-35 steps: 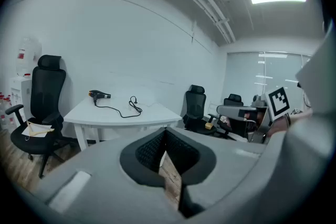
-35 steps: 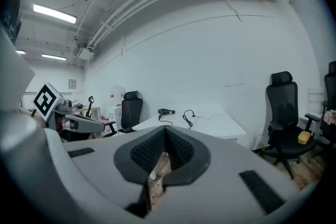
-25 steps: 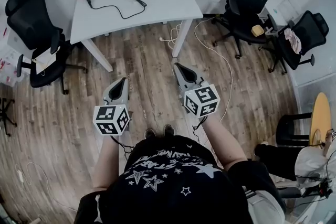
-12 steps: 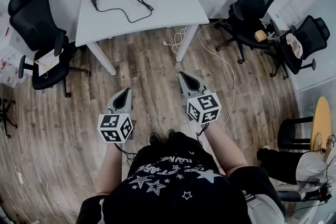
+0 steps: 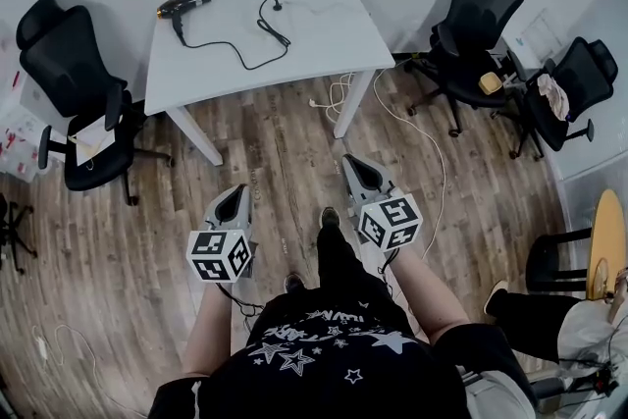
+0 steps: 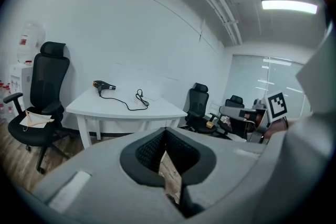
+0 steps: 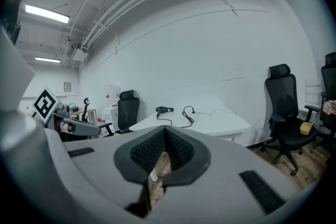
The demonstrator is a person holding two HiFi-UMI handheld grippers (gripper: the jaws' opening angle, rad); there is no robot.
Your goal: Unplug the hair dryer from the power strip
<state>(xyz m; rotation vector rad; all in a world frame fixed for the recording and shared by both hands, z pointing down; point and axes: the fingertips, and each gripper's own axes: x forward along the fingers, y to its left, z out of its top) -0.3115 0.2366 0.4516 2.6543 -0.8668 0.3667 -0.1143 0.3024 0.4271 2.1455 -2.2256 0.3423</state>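
Note:
The black hair dryer [image 5: 183, 5] lies at the far left of the white table [image 5: 324, 44], and its black cord [image 5: 235, 49] loops across the top to a plug [image 5: 278, 7] near the back edge. A thin white lead runs on from the plug; I cannot make out a power strip. My left gripper [image 5: 234, 196] and right gripper [image 5: 351, 163] hang over the wooden floor, well short of the table, both shut and empty. The left gripper view shows the dryer [image 6: 104, 85] far ahead of the jaws [image 6: 166, 131]; so does the right gripper view [image 7: 164, 109].
Black office chairs stand left of the table [image 5: 83, 83], right of it [image 5: 473, 5] and further right [image 5: 569, 83]. White cables [image 5: 339, 93] trail on the floor by the table leg. A round yellow table [image 5: 603, 235] and a seated person [image 5: 549, 329] are at the right.
The table and dryer have slid lower in the head view, nearer to me. Both grippers sit lower in the picture, and one foot has stepped forward between them.

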